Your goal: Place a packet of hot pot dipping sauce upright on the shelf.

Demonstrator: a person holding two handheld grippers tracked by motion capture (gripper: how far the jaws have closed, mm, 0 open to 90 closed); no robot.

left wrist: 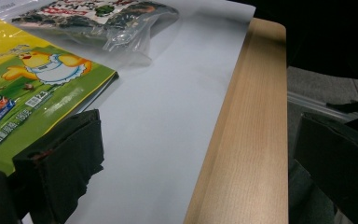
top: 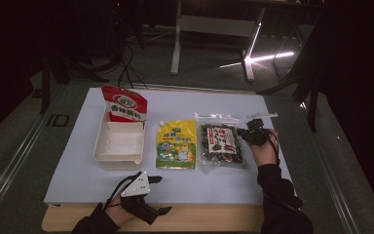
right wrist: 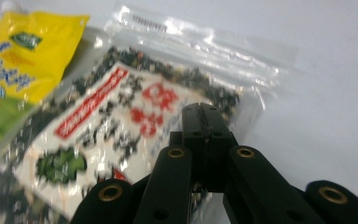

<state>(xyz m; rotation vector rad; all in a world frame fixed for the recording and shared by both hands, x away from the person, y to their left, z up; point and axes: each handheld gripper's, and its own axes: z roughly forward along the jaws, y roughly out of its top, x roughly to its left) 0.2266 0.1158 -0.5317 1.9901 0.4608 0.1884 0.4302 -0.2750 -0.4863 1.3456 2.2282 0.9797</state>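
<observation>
High view: yellow pouch [top: 177,145] beside seaweed bag [top: 220,145].

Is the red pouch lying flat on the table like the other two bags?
No: in the high view the red pouch stands upright at the far end of the white tray, while the yellow pouch and seaweed bag lie flat.

Glossy clear plastic seaweed bag [right wrist: 121,140]; pale matt wooden table edge [left wrist: 251,140].

Clear zip bag of dark seaweed [top: 220,145], red-white label, flat on white sheet, beside yellow pouch [top: 177,144]
</observation>
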